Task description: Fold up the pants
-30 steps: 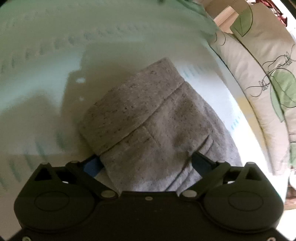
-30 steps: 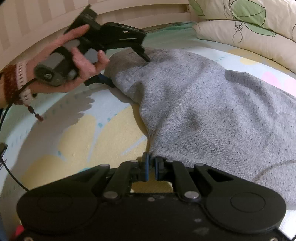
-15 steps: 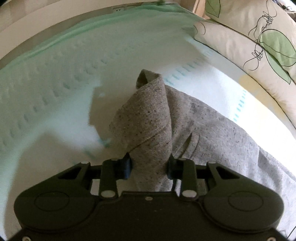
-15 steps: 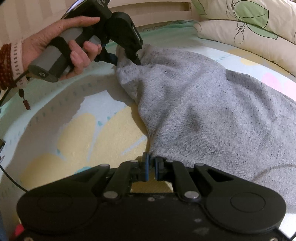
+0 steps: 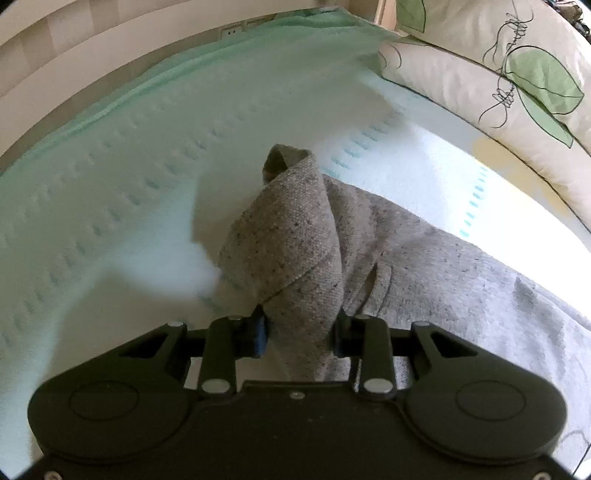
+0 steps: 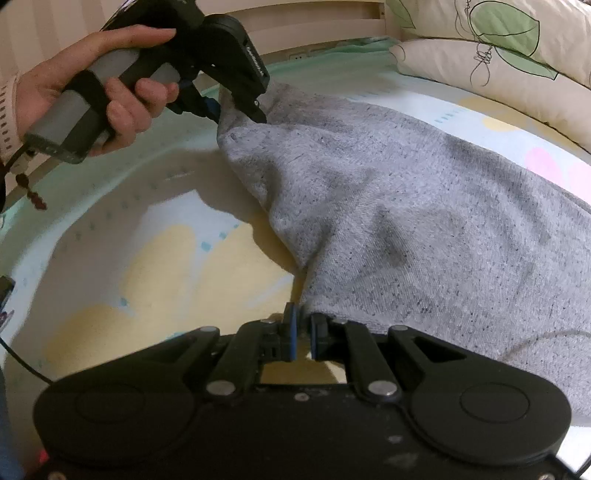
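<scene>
Pale bedding, a sheet (image 6: 155, 258) printed with yellow patches and short blue dashes, covers the bed on which everything lies, and cream pillows (image 6: 491, 62) with green leaf drawings are stacked at the far right beyond both tongs. A slatted wooden bed frame (image 6: 325, 29) runs along the far edge.

The grey pants (image 6: 406, 229) spread across the sheet, filling the space ahead and to the right of the right tongs (image 6: 302, 334). Those tongs are nearly shut, with only a thin slit between the blue pads, and they pinch the near edge of the fabric right at their tips. From that pinch the cloth edge runs away and to the left, up to the left tongs (image 6: 236, 107).

A bare hand (image 6: 99, 88) grips the grey handle of the left tongs, with a beaded bracelet (image 6: 31, 192) hanging at the wrist. Seen from their own camera, the left tongs (image 5: 299, 334) are closed partway on a bunched, rolled corner of the pants (image 5: 291, 258); the thick wad keeps the fingers (image 5: 258, 332) apart. The gathered corner stands up ahead of the tips in a cone with an open fold at its top, lifted off the sheet, while the rest of the garment slopes away to the right. Beyond it stretches mint-green bedding (image 5: 184, 122).
</scene>
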Available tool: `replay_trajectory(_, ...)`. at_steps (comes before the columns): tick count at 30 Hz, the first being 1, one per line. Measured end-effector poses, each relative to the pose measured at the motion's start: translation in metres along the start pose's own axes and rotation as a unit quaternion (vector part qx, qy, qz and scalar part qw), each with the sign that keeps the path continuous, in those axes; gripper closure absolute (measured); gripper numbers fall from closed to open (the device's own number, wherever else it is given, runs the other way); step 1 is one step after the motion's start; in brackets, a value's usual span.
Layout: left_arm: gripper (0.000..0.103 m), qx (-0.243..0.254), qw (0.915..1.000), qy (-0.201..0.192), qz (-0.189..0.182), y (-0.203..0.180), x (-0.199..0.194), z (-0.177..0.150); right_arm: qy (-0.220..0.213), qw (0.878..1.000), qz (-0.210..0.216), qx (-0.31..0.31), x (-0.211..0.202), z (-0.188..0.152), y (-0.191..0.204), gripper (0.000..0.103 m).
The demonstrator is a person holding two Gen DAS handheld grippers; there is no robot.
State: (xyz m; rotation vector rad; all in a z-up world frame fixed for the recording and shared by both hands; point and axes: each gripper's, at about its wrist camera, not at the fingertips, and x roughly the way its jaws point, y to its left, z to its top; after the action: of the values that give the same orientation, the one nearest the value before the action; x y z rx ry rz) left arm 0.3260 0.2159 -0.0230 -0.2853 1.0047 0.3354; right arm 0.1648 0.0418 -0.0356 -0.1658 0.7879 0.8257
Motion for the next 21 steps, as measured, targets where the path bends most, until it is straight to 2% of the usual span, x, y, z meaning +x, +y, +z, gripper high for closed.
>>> replay_trajectory(5,0.061,0.002,1.0000,0.004,-0.004,0.009,-0.004,0.004,0.003,1.000,0.018,0.002,-0.003,0.003,-0.001,0.094)
replay_trajectory(10,0.061,0.017,0.9995,0.007,0.027,0.023,-0.003,0.006,0.005,0.999,0.047,-0.019,-0.007,0.006,0.018,0.094)
replay_trajectory(13,0.061,0.010,0.9990,0.013,0.041,0.038,0.002,0.005,0.006,0.997,0.066,-0.033,-0.006,0.008,0.033,0.094)
replay_trajectory(15,0.060,-0.003,0.9985,0.029,0.046,0.049,0.015,0.003,0.012,0.996,0.069,-0.045,0.001,0.006,0.044,0.094)
replay_trajectory(17,0.058,-0.009,0.9977,0.049,0.046,0.055,0.032,-0.001,0.029,0.997,0.055,-0.048,0.017,0.001,0.049,0.093)
replay_trajectory(19,0.054,-0.019,0.9974,0.054,0.043,0.056,0.041,-0.003,0.016,0.998,0.047,-0.028,0.018,-0.002,0.048,0.090)
replay_trajectory(20,0.053,-0.012,0.9977,0.052,0.043,0.055,0.040,-0.003,0.018,0.999,0.048,-0.012,0.016,0.000,0.046,0.086)
replay_trajectory(21,0.052,-0.005,0.9980,0.050,0.039,0.054,0.036,-0.002,0.024,0.998,0.056,0.010,0.011,0.002,0.041,0.077)
